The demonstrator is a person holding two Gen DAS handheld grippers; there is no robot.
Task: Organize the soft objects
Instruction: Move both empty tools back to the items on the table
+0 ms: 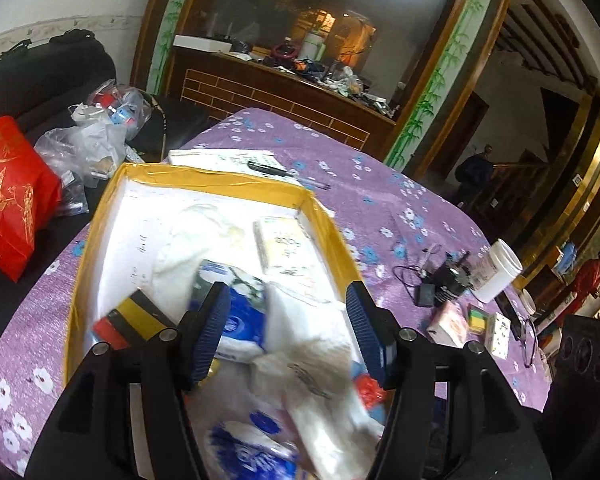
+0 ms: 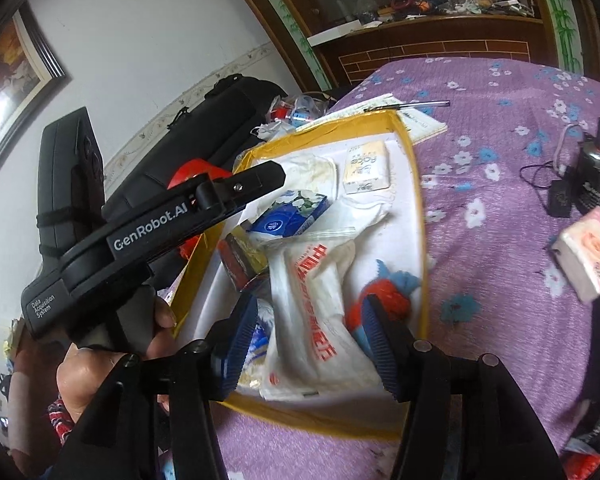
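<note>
Nearest to the left wrist camera, the left gripper [image 1: 286, 330] hangs over the shallow white box with yellow taped rim [image 1: 236, 181]. Its blue ribbed pads [image 1: 210, 332] stand apart and press on nothing; the blue and white tissue pack [image 1: 244, 322] lies in the box below the gap. Left of this pack a red, black and gold small packet [image 1: 134, 322] lies on the box floor. Behind it is a crumpled white cloth [image 1: 196, 232], and to the right a pale yellow tissue pack [image 1: 286, 248]. Nearer the camera lies a white plastic bag with red print [image 2: 320, 312].

In the right wrist view, the right gripper [image 2: 308, 344] is also over the box, with its jaws apart above the white bag and gripping nothing. Just beside its right finger lies a red and blue yarn toy [image 2: 384, 292], inside the box. A hand [image 2: 112, 356] holds the left device at the left side.

On the purple flowered tablecloth [image 2: 500, 240], outside the box to the right, a pink tissue pack [image 2: 588, 256] lies apart.
</note>
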